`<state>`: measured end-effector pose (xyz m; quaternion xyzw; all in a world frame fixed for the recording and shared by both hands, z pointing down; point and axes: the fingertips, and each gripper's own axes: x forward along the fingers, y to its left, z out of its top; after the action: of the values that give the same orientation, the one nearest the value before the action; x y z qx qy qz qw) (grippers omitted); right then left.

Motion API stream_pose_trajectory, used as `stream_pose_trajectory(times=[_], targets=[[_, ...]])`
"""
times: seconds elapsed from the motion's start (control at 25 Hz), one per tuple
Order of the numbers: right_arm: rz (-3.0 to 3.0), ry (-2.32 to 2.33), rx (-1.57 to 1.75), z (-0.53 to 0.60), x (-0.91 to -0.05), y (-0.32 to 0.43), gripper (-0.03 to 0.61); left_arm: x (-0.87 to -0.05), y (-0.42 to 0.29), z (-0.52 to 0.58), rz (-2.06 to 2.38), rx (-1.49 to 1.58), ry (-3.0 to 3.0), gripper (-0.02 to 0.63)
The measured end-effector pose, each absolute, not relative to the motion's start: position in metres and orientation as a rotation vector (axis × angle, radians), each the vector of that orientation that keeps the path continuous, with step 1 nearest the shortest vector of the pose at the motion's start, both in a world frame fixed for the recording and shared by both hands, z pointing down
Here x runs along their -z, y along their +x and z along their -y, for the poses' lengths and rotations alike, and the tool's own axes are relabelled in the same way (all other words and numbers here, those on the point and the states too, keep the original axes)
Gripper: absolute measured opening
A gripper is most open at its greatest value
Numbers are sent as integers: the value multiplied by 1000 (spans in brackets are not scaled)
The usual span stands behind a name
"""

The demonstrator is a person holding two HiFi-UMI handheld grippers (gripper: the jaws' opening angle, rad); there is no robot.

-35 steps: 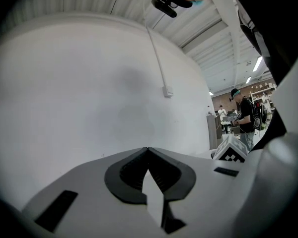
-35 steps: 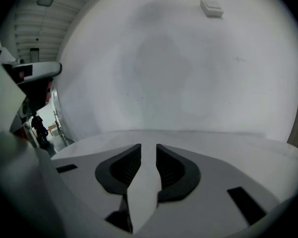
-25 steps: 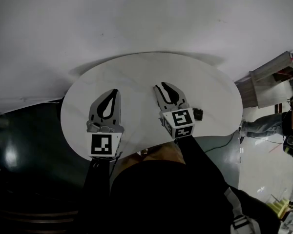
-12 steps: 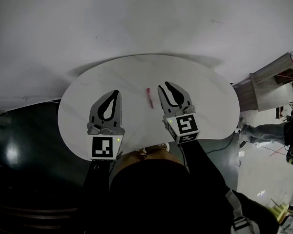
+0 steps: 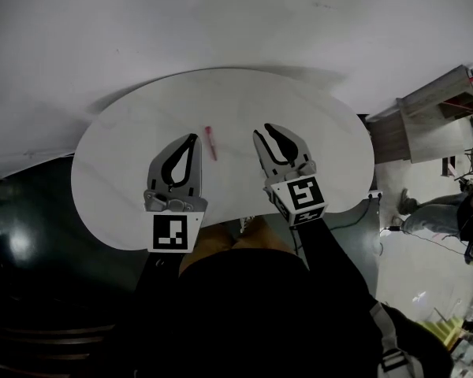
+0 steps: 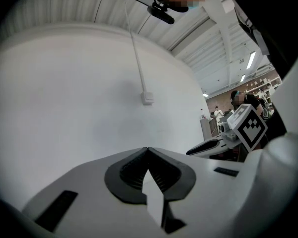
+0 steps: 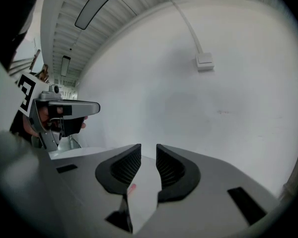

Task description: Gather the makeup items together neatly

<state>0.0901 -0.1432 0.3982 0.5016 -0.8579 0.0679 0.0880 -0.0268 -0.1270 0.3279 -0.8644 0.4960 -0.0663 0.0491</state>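
Observation:
A slim pink makeup stick [image 5: 211,142] lies on the white oval table [image 5: 134,140], between my two grippers and a little ahead of them. My left gripper [image 5: 191,138] hovers just left of it, its jaws shut tip to tip with nothing in them [image 6: 148,150]. My right gripper [image 5: 270,130] hovers to the stick's right, open by a narrow gap and empty [image 7: 149,150]. In the right gripper view the stick's pink end [image 7: 131,187] shows low down through that gap. Each gripper view also catches the other gripper off to the side.
A white wall with a cable and small socket box [image 6: 147,98] stands behind the table. A wooden cabinet [image 5: 433,120] and a seated person [image 5: 449,219] are off to the right. Dark floor lies left of the table. The table's near edge runs under my grippers.
The pink stick has come into view from by the right gripper and now lies between the two. The dark compact seen beside the right gripper a second ago is out of sight. Both grippers shifted across the table.

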Motion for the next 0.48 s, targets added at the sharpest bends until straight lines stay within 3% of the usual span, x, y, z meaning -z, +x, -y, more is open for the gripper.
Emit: stream_pose_trajectory(times=[0.32,0.48], targets=[[2566,1471,-209,136,-399,131,110,-336,35,127,-1447,200,-2662,15],[2541,1144,-262,122,-436,130,110,-337,52,123,-1447,194,-2671,15]])
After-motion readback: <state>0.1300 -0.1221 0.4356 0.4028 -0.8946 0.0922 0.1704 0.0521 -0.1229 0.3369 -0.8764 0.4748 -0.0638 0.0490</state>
